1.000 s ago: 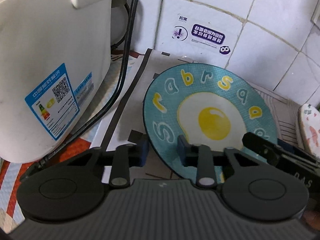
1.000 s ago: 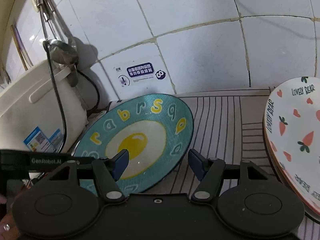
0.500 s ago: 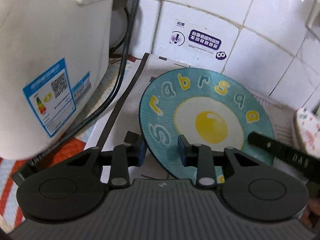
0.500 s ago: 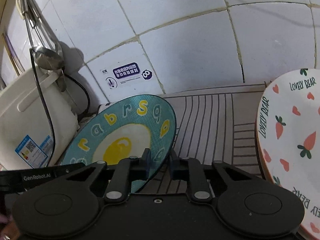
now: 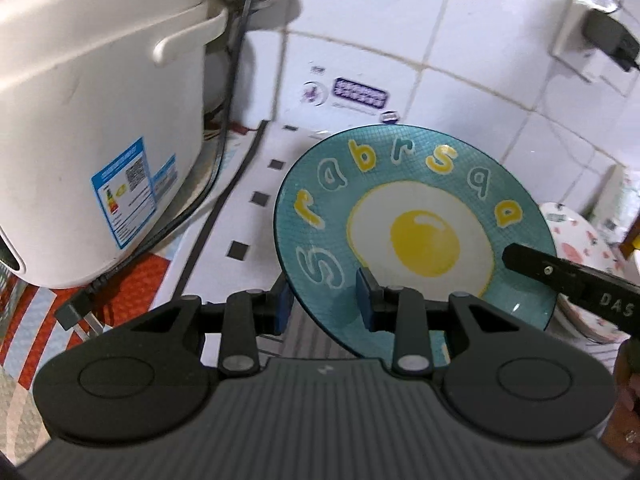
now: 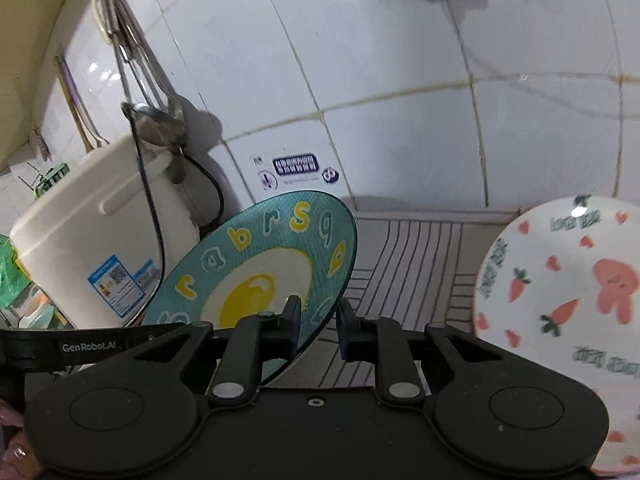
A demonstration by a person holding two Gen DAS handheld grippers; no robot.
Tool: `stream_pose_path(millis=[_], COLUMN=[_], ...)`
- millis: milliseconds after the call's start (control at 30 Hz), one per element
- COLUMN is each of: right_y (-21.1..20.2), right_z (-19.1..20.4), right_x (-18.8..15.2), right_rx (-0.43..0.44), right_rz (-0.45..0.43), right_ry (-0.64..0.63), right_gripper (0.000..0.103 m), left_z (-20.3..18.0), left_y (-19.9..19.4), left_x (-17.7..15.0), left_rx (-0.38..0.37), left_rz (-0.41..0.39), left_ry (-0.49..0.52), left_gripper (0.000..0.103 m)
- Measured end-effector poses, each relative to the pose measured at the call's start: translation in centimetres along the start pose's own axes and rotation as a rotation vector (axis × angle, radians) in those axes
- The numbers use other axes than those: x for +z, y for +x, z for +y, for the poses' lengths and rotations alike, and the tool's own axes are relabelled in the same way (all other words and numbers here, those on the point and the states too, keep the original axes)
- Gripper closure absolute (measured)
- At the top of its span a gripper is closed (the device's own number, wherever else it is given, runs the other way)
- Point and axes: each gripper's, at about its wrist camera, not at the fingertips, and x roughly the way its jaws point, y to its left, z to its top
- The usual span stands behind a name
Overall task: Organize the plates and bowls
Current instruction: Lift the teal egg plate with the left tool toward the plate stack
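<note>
A teal plate (image 5: 416, 236) with a fried-egg picture and yellow letters is held tilted above the counter. My left gripper (image 5: 324, 304) is shut on its near-left rim. My right gripper (image 6: 318, 326) is shut on its lower right rim (image 6: 320, 304); the plate (image 6: 260, 276) leans up to the left there. The right gripper's arm (image 5: 572, 280) crosses the plate's right edge in the left wrist view. A white plate with carrots and hearts (image 6: 560, 300) stands tilted at the right, also seen behind the teal plate (image 5: 576, 240).
A white rice cooker (image 5: 92, 128) with a black cord (image 5: 224, 128) stands at the left, close to the plate. A tiled wall (image 6: 400, 80) is behind. A striped mat (image 6: 408, 264) covers the counter. A ladle (image 6: 152, 112) hangs above the cooker.
The right gripper closed on the teal plate's rim. Both grippers have lifted the plate off the mat and raised it, and both views have risen.
</note>
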Motion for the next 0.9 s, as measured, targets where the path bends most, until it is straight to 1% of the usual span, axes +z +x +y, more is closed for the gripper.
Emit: stream_pose_path(millis=[100,233,300,433,533,633,700,900], right_y=[-2.4,-5.3,-6.6,-9.0,-11.0,-12.7,-13.8,-15.2], right_z=[-0.3,-0.3,-0.9,-1.6,-2.3,-3.2,-3.9,-7.4], right_x=[0.1,0.2,0.5,0.9,0.9,0.7,0.5,-1.0], right_rx=[0.001,-0.041,-0.041,-0.066,-0.083,-0.101,-0.114,-0.134], right_rz=[-0.038,-0.070,-0.081,-0.096,-0.106,-0.113,-0.111,-0.099], right_ry=[0.025,-0.014,0.003,-0.002,0.006,0.021,0.035,0.107], right_gripper=[0.079,0.079,0.079,0.079,0.079,0.079,0.079,0.078], left_z=[-1.3,-3.6,-4.9,-7.5,-9.1,-11.2,-12.5,-15.5], left_y=[-1.2,-2.6,-3.3,-4.6,-5.2,-5.7,-5.3,-3.3], left_x=[0.4,0.9,1.0,1.3,1.2,0.9,0.6,-0.3], left_rx=[-0.026,-0.047,-0.064,-0.097,-0.120,-0.125,-0.119,-0.135], left_rz=[-0.010,-0.015,-0.016,-0.005,0.007,0.008,0.015,0.070], left_ry=[0.009,0.028,0.035,0.086,0.096,0.124,0.154,0.173], left_gripper=[0.071,0.071,0.072,0.072,0.072,0.072,0.071,0.071])
